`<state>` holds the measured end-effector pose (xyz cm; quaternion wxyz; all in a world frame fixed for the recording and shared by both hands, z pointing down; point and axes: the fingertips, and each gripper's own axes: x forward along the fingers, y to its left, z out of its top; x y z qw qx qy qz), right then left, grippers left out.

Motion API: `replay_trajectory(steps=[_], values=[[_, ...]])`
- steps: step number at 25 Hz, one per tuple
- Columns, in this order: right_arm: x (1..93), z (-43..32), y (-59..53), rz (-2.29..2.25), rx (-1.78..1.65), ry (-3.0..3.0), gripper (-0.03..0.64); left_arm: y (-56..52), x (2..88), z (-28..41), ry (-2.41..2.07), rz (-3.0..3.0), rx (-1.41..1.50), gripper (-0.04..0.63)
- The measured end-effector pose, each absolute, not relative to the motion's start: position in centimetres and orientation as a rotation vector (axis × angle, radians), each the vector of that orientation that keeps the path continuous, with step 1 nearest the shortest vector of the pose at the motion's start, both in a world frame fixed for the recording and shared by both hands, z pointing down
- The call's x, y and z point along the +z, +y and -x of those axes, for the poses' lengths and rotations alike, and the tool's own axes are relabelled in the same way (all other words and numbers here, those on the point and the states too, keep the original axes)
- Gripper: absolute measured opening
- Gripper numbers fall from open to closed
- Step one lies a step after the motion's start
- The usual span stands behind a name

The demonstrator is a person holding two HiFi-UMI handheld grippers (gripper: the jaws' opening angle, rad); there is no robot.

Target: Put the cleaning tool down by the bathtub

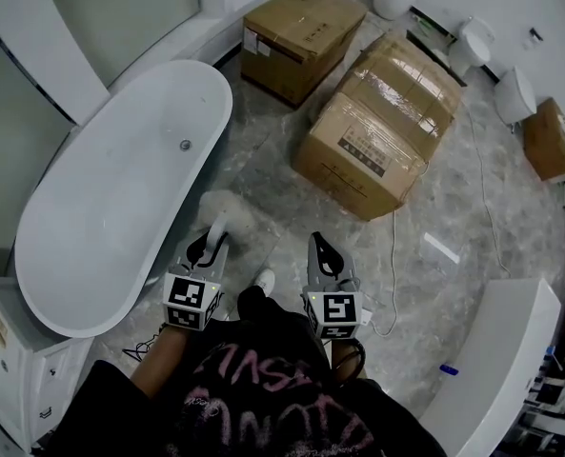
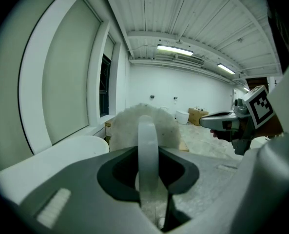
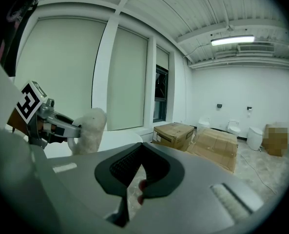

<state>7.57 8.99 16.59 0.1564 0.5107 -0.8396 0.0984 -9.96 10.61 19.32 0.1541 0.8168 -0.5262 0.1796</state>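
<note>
Jaws of the left gripper (image 2: 148, 189): they are pinching the pale, curved handle of the cleaning tool (image 2: 147, 135), which is running up the middle of the gap between them.
Jaws of the right gripper (image 3: 135, 182): they are pressing together at the tips and holding nothing.
Cleaning tool head: a fluffy white pad is sticking out just past the left jaw tips, hanging above the floor (image 1: 272, 188) rather than resting on it.
Bathtub (image 1: 91, 217): the white oval tub is lying just to the left of the left jaws and ahead of them, with the fluffy pad hovering close beside its rim.
Gripper to gripper: the two are pointing the same way, side by side and apart; each one is showing at the edge of the other's view.
Cardboard boxes (image 1: 377, 127): two taped cartons are sitting on the floor ahead of both pairs of jaws, the larger one ahead of the right jaws.
Toilets (image 1: 471, 44): three white ones are standing in a row well beyond the boxes, far ahead and to the right of the right jaws.
Shoe (image 1: 263, 280): the person's white shoe is showing on the floor between the two grippers, behind the jaw tips.
Cable (image 1: 393, 255): a thin white one is trailing across the floor to the right of the right jaws.
</note>
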Motion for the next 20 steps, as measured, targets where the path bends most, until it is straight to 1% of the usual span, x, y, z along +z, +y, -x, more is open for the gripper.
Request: replay_trajectory(steps=[11,14,20], values=[[18.3,-11.2,3.0,-1.454,0.251,-2.422,0.021,4.8,19.7,7.1,-1.522,-2.333,0.598,0.089],[18.0,-12.0,2.2,-1.487,0.266,-2.456,0.021,4.1,19.5,6.1,-1.517,-2.348,0.638,0.089],[18.4,-13.0,2.0,-1.517,0.322,-2.462,0.021,2.5,18.3,3.7,-1.495,-2.412,0.624,0.089]])
